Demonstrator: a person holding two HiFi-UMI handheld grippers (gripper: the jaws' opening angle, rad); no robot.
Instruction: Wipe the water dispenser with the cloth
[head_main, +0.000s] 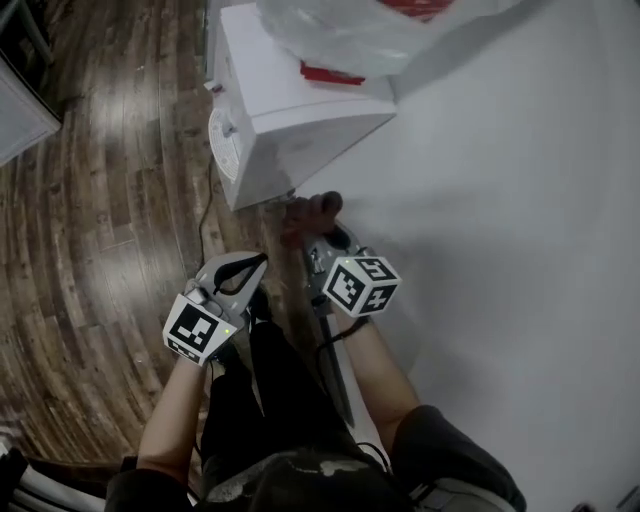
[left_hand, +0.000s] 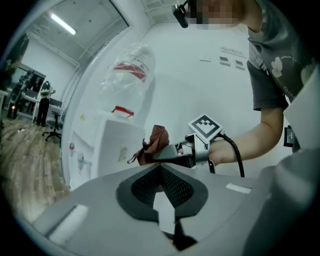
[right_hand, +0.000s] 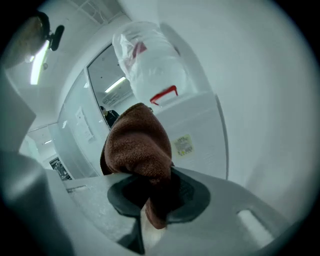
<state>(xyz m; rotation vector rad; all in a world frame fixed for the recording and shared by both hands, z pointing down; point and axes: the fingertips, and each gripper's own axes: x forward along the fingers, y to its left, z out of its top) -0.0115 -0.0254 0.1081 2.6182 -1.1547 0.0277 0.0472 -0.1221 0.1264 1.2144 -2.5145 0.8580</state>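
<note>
Grips a bunched brown cloth (right_hand: 140, 145) between the clamped jaws of the right gripper (right_hand: 157, 197), close by the lower corner of the white water dispenser (head_main: 290, 110); cannot tell whether touching. Holds the left gripper (left_hand: 161, 170) beside and lower, jaws pressed together on nothing. Stands over a wood floor (head_main: 100, 220).

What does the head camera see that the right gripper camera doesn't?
Only the head view: the wooden floor and the left gripper. Only the right gripper view: a close look at the right gripper with its jaws pinched on the cloth, and a small sticker on the water dispenser. Both: the cloth, the water dispenser and the bottle on top.
</note>
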